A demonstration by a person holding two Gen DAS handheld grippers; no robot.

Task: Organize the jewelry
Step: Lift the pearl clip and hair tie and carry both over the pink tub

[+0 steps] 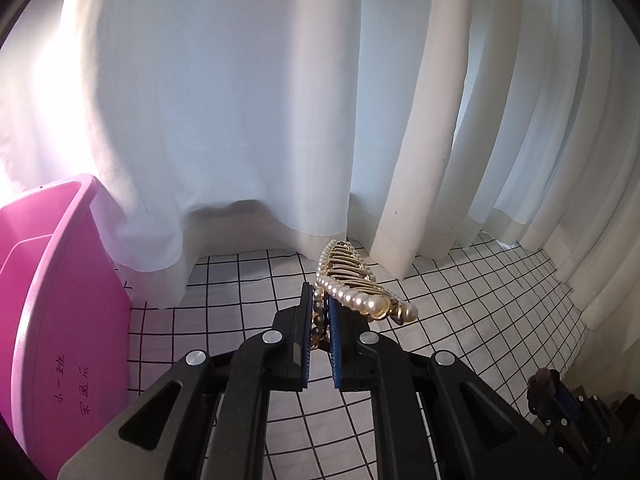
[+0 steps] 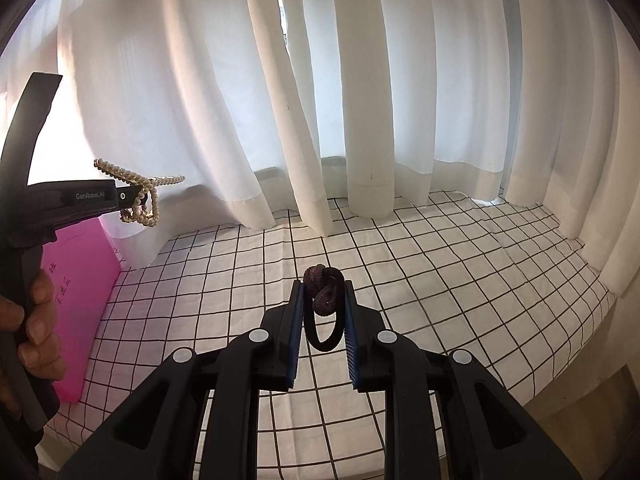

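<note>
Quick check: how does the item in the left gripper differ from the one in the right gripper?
The left gripper holds a pearl hair clip: rigid, gold-toned metal edged with cream pearls, and it juts well beyond the fingertips. The right gripper holds a hair tie: soft, dark, with a maroon knot, its loop hanging between the jaws. The clip is shiny and the tie is matte. Both are pinched in shut jaws, lifted clear of the checked cloth.

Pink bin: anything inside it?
Only a pink divider panel shows inside the pink bin. Its floor is hidden by its own wall, so any contents cannot be seen.
</note>
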